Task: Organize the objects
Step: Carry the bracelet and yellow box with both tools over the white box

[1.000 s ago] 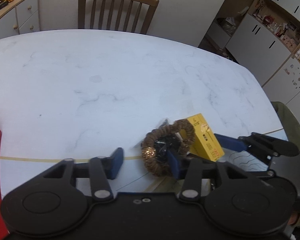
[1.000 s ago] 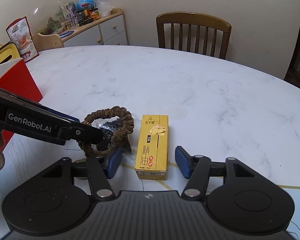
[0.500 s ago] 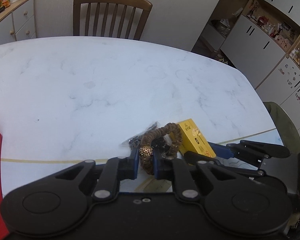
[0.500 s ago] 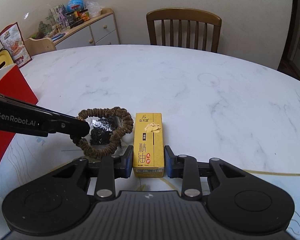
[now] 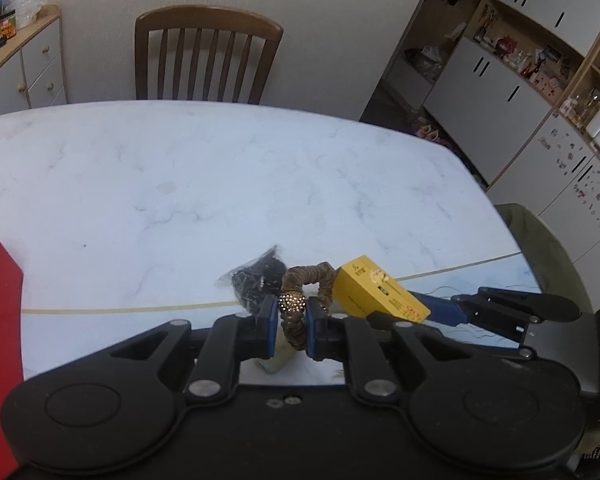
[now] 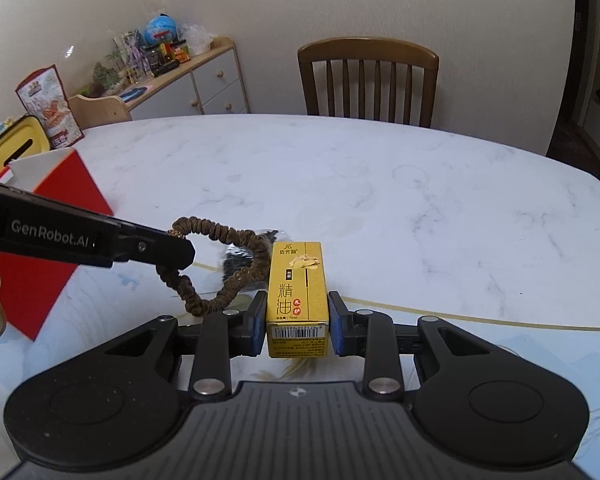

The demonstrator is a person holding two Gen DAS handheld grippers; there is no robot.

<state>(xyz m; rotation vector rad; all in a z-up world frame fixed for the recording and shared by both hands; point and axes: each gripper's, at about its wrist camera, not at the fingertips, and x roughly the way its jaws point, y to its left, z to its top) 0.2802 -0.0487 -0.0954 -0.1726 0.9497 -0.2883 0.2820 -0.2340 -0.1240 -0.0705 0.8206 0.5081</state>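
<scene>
My left gripper [image 5: 292, 322] is shut on a brown fabric hair tie [image 5: 300, 292] with a glittery gold bead, and the tie hangs lifted off the marble table [image 5: 220, 184]. In the right wrist view the same hair tie [image 6: 224, 256] dangles from the left gripper's fingers [image 6: 160, 246]. My right gripper [image 6: 298, 322] is shut on a yellow carton box [image 6: 298, 292] with Chinese print, held just above the table. A small clear bag of black bits [image 5: 256, 280] lies on the table behind the hair tie.
A red box [image 6: 48, 240] with an open top stands at the left on the table. A wooden chair [image 6: 368, 80] sits at the far side. A sideboard [image 6: 188, 80] with clutter lines the left wall, and white cupboards [image 5: 512, 92] stand to the right.
Both grippers went from open to shut: the left closed on the hair tie, the right on the yellow box. Both objects have since been lifted off the table; the black bag stays behind.
</scene>
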